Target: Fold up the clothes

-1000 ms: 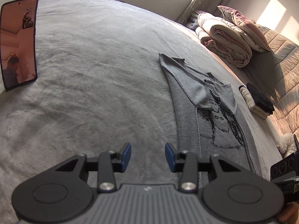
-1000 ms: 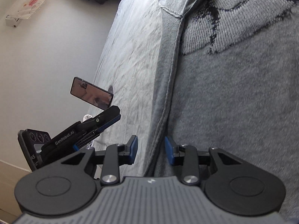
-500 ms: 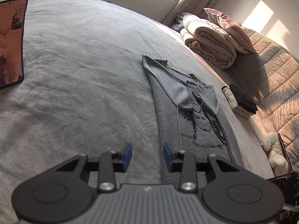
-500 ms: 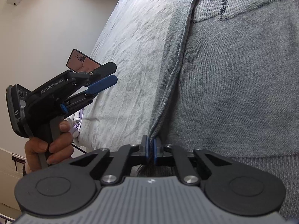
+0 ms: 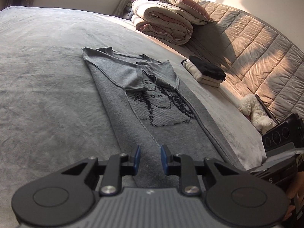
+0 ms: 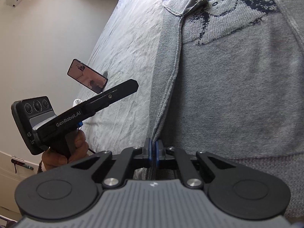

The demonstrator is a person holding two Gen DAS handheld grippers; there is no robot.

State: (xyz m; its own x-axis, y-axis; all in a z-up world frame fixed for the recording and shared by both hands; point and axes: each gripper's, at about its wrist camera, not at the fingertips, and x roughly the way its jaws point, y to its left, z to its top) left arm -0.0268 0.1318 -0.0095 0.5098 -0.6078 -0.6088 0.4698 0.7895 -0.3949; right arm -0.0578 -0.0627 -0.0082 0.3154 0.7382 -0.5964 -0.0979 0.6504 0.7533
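The grey sweater (image 5: 152, 98) lies flat on the bed (image 5: 47, 76), already narrowed into a long strip with both sleeves turned in. Its long axis runs straight away from you, from the hem under your tongs to the collar at the far end.

Your right gripper (image 6: 152, 153) has its jaws together, clamped on the hem corner of the sweater at the strip's left edge. Your left gripper (image 5: 150, 158) hovers over the hem, beside the vertical seam; its jaws stand a little apart with cloth below them, and I judge the pads do not press it yet. They have just been closing. So the right hand is the one that already has the cloth, and the left is near but must still bite.

Compared with a second ago, the left gripper has swung from bare bedding onto the sweater, the phone (image 6: 87, 76) has left its view, and the right gripper, open then, now pinches the edge.
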